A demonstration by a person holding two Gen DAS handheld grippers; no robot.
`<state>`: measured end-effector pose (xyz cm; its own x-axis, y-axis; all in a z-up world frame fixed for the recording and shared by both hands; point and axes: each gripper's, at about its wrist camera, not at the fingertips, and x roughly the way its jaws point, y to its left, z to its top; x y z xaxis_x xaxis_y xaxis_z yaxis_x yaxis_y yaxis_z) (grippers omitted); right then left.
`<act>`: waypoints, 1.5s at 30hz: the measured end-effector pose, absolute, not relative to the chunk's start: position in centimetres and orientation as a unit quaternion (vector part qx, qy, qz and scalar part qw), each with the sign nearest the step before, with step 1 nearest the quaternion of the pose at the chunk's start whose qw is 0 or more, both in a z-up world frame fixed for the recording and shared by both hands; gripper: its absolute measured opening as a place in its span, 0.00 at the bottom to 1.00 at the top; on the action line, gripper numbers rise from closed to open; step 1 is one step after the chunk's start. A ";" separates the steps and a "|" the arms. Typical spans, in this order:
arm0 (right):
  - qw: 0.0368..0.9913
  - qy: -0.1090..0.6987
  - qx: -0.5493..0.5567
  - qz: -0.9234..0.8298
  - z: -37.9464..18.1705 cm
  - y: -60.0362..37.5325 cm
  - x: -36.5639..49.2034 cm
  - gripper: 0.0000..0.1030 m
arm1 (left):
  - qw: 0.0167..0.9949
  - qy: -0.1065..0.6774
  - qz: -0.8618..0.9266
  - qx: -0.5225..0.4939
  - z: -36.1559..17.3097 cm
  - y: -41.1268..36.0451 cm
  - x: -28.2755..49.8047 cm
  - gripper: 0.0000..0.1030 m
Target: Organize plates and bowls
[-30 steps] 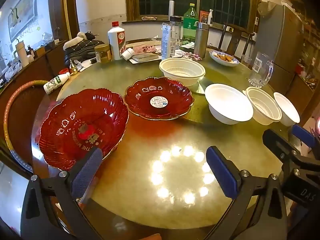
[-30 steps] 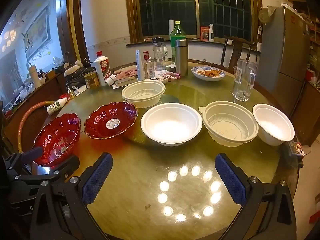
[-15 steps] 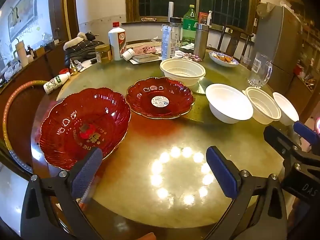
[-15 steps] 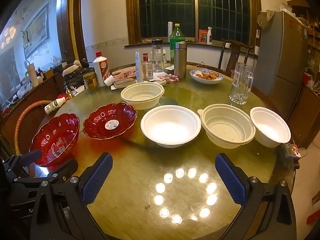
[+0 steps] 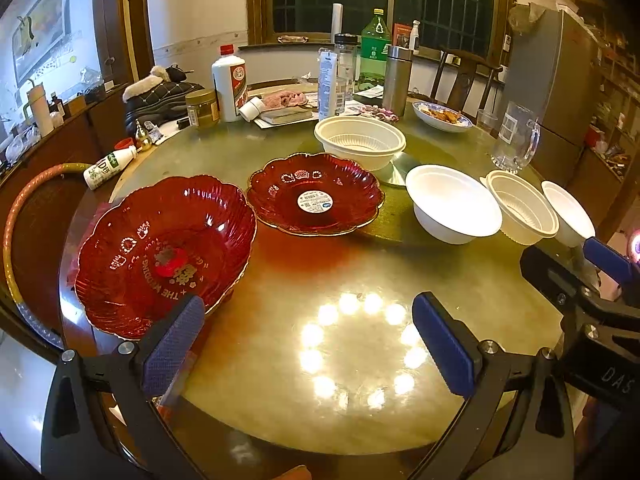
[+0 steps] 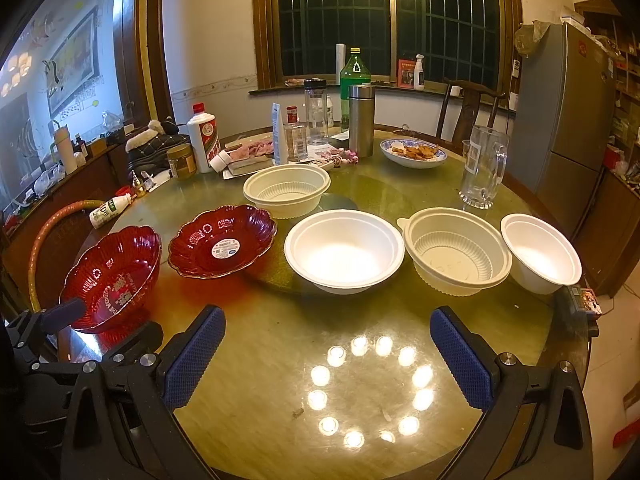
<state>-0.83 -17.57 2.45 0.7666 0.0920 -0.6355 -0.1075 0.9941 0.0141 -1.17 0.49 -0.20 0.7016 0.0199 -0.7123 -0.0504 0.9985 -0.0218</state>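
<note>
white liquor bottle [image 6: 204, 136] upright, far left of table | steel flask [image 6: 361, 120] beside green bottle [image 6: 354, 70] | glass mug [image 6: 484, 166] far right | blue-rimmed dish of food [image 6: 412, 154] near flask | small bottle [image 6: 109, 210] lying at left edge

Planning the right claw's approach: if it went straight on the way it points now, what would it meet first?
Most likely the big white bowl, which sits dead ahead between the open right claw's fingers. Only bare table lies before it, though depth is hard to judge.
</note>
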 end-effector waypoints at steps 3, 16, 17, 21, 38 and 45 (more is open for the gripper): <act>0.940 0.338 -0.011 0.053 2.5 -17.6 -0.8 1.00 | 0.922 0.387 0.021 -0.021 -0.2 0.6 -1.2 1.00; 0.940 0.337 -0.012 0.049 2.6 -17.5 -0.9 1.00 | 0.921 0.388 0.021 -0.028 -0.3 1.1 -1.2 1.00; 0.940 0.338 -0.011 0.049 2.6 -17.5 -0.9 1.00 | 0.921 0.388 0.022 -0.028 -0.3 1.1 -1.2 1.00; 0.940 0.337 -0.011 0.049 2.6 -17.4 -1.0 1.00 | 0.921 0.388 0.023 -0.030 -0.3 1.2 -1.3 1.00; 0.940 0.338 -0.010 0.050 2.6 -17.4 -1.0 1.00 | 0.920 0.389 0.022 -0.029 -0.2 1.2 -1.3 1.00; 0.940 0.338 -0.010 0.051 2.6 -17.4 -1.0 1.00 | 0.920 0.390 0.023 -0.028 -0.3 1.0 -1.2 1.00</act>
<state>-0.98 -17.38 2.62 0.7660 0.0885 -0.6367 -0.1027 0.9946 0.0147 -1.20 0.98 -0.30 0.6951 0.0196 -0.7187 -0.0637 0.9974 -0.0344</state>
